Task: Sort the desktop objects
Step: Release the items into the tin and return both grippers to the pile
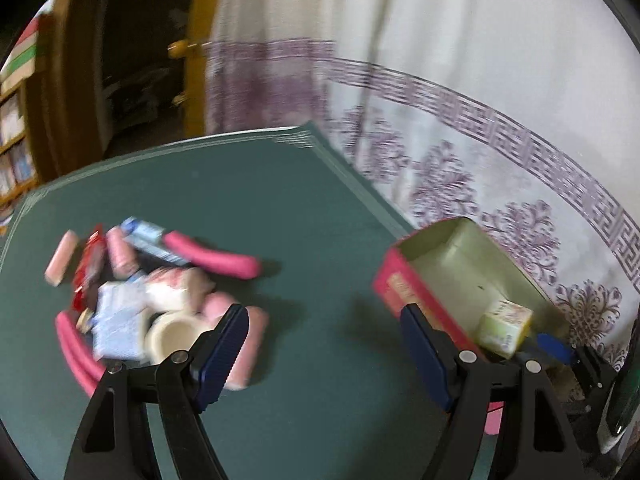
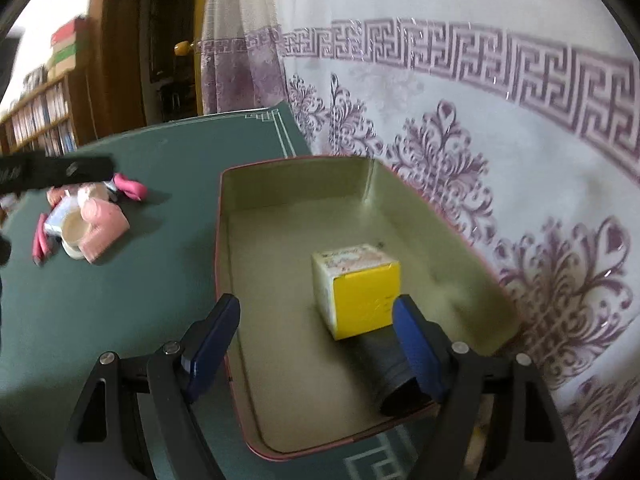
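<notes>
1. On the dark green table top (image 2: 120, 300) sits a big open tin box with red sides and a pale inside (image 2: 280, 220). Its long side runs away from the camera toward the white curtain with purple patterns (image 2: 500, 140).
2. Inside the box lies a small yellow and white carton (image 2: 360, 288), yellow face toward the camera. A dark round tube (image 2: 384, 364) lies touching it, open end toward the camera.
3. To the left, well apart from the box, is a heap of small things (image 1: 160, 296): pink sticks, a roll of pale tape, a red packet, a blue and white tube. A long pink stick (image 1: 212, 256) points sideways toward the box.
4. The left gripper (image 1: 320, 340) is spread wide with nothing in it, over bare table between heap and box.
5. The right gripper (image 2: 316, 340) is spread wide too, empty, over the box's near end.
</notes>
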